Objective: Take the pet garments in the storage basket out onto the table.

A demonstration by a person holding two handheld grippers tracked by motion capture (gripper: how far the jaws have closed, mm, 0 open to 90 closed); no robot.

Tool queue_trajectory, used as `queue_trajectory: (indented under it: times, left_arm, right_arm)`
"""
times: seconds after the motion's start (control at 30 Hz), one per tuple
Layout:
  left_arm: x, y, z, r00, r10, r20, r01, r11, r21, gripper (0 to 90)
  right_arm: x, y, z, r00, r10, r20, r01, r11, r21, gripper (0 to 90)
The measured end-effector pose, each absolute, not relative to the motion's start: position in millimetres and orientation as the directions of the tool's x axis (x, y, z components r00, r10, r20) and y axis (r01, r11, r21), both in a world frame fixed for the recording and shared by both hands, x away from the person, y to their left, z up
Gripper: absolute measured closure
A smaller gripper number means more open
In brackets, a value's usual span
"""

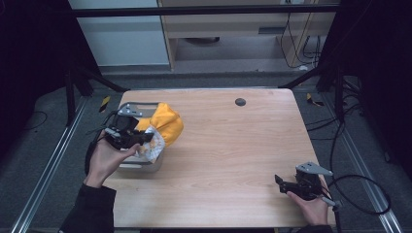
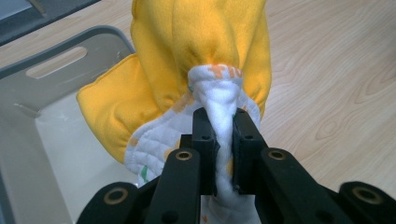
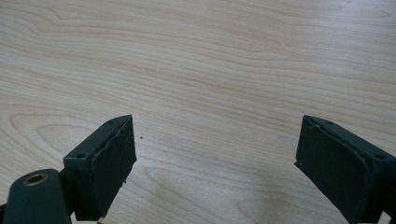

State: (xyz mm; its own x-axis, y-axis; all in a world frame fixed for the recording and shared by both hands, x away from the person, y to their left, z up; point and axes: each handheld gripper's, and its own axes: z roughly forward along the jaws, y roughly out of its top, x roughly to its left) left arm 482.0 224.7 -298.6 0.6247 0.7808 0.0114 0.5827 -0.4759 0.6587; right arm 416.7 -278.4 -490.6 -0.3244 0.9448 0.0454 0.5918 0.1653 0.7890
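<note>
A yellow cloth [image 1: 167, 124] with a white quilted, printed lining hangs bunched over the right rim of a grey plastic bin [image 1: 141, 167] at the table's left. My left gripper [image 1: 145, 138] is shut on a twisted white fold of that cloth [image 2: 224, 121]; the yellow bulk [image 2: 205, 42] bulges beyond the pads, above the bin's inside [image 2: 56, 149]. Near the front right corner my right gripper [image 1: 279, 183] rests low over the wood, open, with only bare tabletop between its fingers [image 3: 105, 163].
The wooden table [image 1: 233, 145] carries a small dark round grommet [image 1: 240, 102] near its far edge. Dark frame bars and cables run along both sides of the table. A cable loops off the front right corner.
</note>
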Motion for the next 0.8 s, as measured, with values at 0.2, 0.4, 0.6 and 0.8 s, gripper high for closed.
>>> queue_trajectory:
  times: [0.2,0.4,0.6,0.8]
  left_arm:
    - [477.8,209.5,-298.8,0.657,0.754,0.005,0.562,-0.495,0.663,82.3]
    - [474.5,194.2,-300.5,0.696,0.718,0.009,0.539,-0.531,0.653,82.2]
    - [472.6,181.4,-302.8,0.716,0.698,0.013,0.524,-0.549,0.651,82.2]
    - [470.9,169.2,-306.6,0.735,0.677,0.013,0.508,-0.564,0.651,82.3]
  right_arm:
    - [416.6,-278.7,-490.4,-0.324,0.945,0.044,0.591,0.165,0.790,11.9]
    - [416.8,-279.1,-490.7,-0.325,0.945,0.037,0.587,0.171,0.791,11.9]
    - [416.7,-279.1,-490.5,-0.325,0.945,0.038,0.587,0.170,0.791,11.9]
    - [416.7,-279.1,-490.6,-0.326,0.945,0.036,0.586,0.172,0.792,11.9]
